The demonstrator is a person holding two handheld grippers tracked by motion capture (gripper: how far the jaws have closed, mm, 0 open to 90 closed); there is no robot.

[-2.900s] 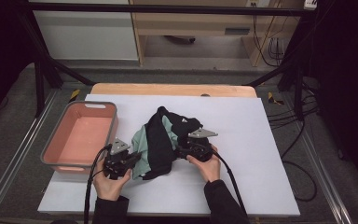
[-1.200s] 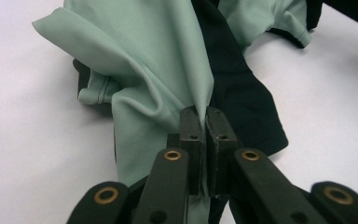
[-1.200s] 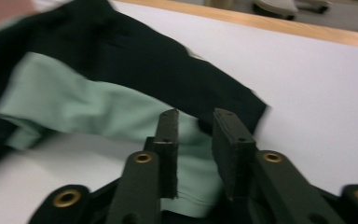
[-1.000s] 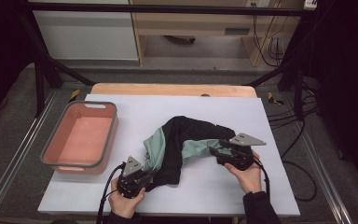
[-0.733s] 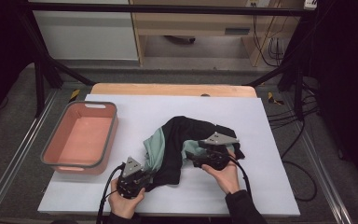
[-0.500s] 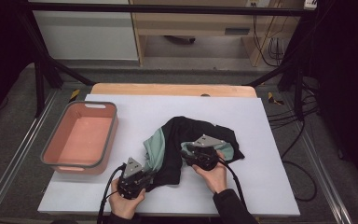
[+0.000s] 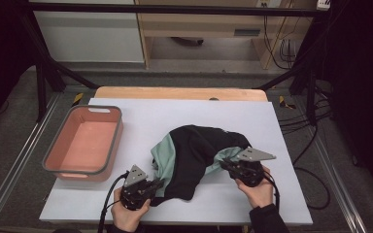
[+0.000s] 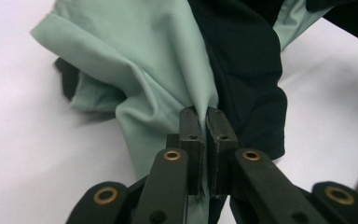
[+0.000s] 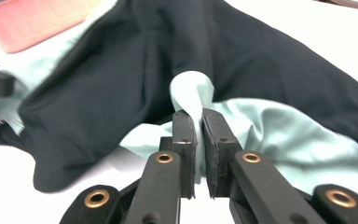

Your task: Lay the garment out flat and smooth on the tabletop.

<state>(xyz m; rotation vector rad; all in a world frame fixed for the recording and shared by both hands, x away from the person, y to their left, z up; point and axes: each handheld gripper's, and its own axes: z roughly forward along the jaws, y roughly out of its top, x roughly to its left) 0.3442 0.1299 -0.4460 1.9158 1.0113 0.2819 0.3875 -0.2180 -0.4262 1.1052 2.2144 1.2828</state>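
A black and mint-green garment [image 7: 199, 150] lies bunched on the white table top [image 7: 184, 111], right of centre. At its near left corner my left gripper [image 7: 148, 187] is shut on a mint-green fold; the left gripper view shows the green cloth [image 8: 144, 56] pinched between the jaws of the left gripper [image 8: 203, 112]. On the garment's right side, my right gripper [image 7: 226, 166] is shut on a bunched mint-green fold. The right gripper view has that fold rising from the right gripper [image 9: 193, 114], with black cloth [image 9: 121, 70] behind it.
A pink tray [image 7: 82, 143] with a grey rim stands at the table's left edge, and its corner [image 9: 32, 23] appears in the right gripper view. Bare white table lies behind and to the right of the garment. A black frame and cables surround the table.
My right gripper swung left over the garment, then came back to the right and nearer the person, with the green fold in it. The left gripper stayed in place, holding the cloth.
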